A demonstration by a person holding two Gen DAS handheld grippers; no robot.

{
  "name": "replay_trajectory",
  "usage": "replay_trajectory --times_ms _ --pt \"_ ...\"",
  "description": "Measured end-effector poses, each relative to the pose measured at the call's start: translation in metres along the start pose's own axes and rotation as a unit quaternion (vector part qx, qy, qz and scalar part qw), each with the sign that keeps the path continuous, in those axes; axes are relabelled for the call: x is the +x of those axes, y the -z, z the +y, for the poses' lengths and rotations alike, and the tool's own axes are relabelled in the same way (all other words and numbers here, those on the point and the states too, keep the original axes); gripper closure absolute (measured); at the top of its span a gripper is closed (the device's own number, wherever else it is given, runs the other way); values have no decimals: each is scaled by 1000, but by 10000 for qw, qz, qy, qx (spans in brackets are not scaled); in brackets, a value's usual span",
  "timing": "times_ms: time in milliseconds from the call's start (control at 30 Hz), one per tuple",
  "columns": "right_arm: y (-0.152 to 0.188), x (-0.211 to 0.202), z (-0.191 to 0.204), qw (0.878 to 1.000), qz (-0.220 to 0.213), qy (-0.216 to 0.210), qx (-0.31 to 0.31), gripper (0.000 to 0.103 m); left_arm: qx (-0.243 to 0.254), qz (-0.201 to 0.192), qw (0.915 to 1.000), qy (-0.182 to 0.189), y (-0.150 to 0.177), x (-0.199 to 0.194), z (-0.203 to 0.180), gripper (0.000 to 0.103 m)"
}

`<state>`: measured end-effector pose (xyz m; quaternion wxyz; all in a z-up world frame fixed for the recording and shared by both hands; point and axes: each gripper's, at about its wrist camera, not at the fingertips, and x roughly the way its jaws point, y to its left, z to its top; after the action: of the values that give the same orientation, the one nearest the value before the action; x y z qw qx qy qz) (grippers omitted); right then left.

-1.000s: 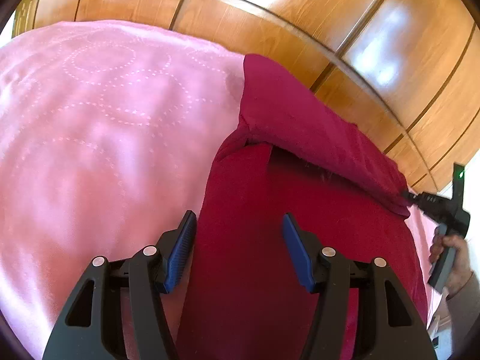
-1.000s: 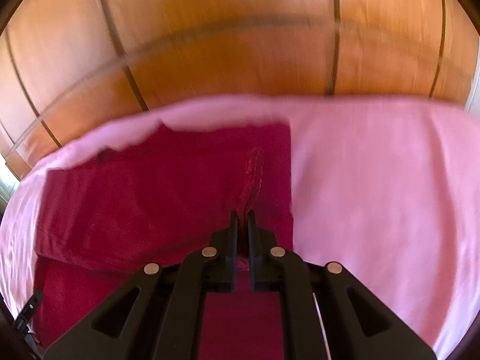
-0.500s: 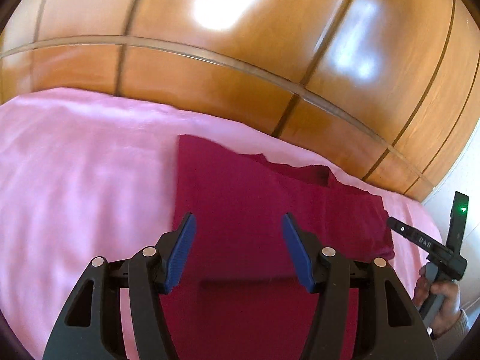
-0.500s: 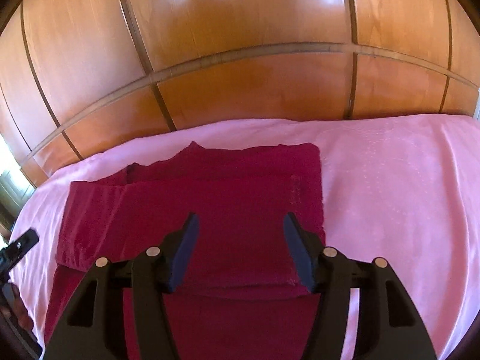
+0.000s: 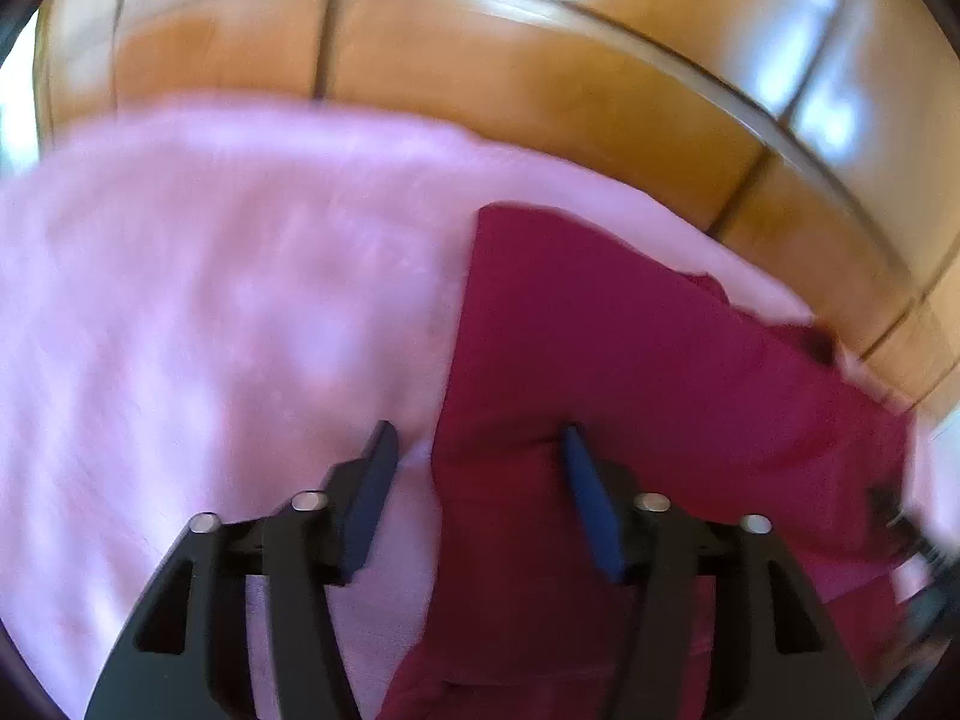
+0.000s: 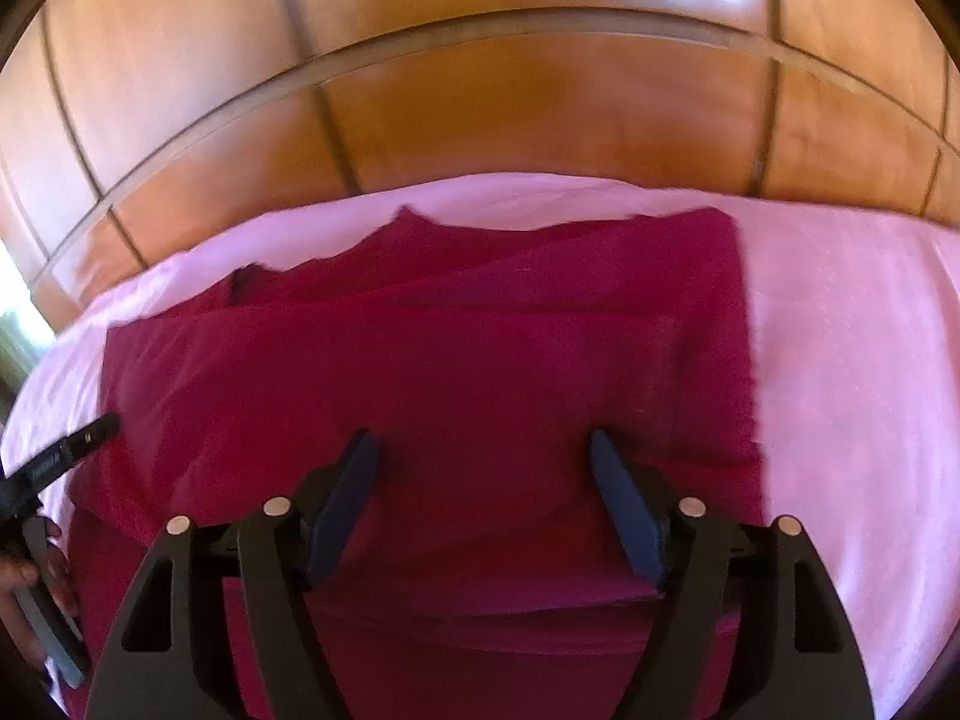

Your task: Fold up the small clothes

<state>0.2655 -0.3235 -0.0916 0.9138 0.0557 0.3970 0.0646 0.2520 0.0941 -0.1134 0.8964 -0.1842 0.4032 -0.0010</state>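
Note:
A dark red garment (image 6: 456,360) lies folded flat on the pink bedspread (image 6: 852,372), its upper layer doubled over the lower one. My right gripper (image 6: 480,450) hovers above the middle of it. Its jaws are opening, and no cloth is caught between the blue pads. In the blurred left wrist view, my left gripper (image 5: 477,468) stands open over the left edge of the garment (image 5: 630,360), gripping nothing. The right wrist view also has the left gripper (image 6: 66,450) at its left border, held by a hand (image 6: 24,576).
Glossy wooden panels (image 6: 480,120) rise right behind the bed's far edge. The pink bedspread (image 5: 210,330) stretches wide to the left of the garment. A narrower strip of it shows on the garment's right in the right wrist view.
The right gripper went from shut on a raised fold of the garment to open, and the fold now lies flat. The left gripper shifted left, so the garment sits further right in its view.

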Motion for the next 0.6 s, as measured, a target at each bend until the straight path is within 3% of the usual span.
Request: replay_trajectory --times_ms 33,133,200,267,400,600 --pt "2 3 4 9999 -38 75 -113 22 44 5 10000 2 0 -2 0 45" --pt "7 9 2 9999 -101 80 -115 17 644 -105 9966 -503 5 -6 -19 43" --pt "6 8 3 9998 -90 110 -136 16 574 -181 9953 -758 7 -11 -18 32" --pt "6 5 4 9996 -70 194 -174 14 528 -248 9927 -1056 11 -23 -21 29" --pt "8 -17 2 9998 -89 121 -97 9 810 -498 9918 -853 33 -68 -31 18" --pt "40 -55 -2 10000 16 4 -9 7 768 -573 9942 -485 62 -112 -27 18"
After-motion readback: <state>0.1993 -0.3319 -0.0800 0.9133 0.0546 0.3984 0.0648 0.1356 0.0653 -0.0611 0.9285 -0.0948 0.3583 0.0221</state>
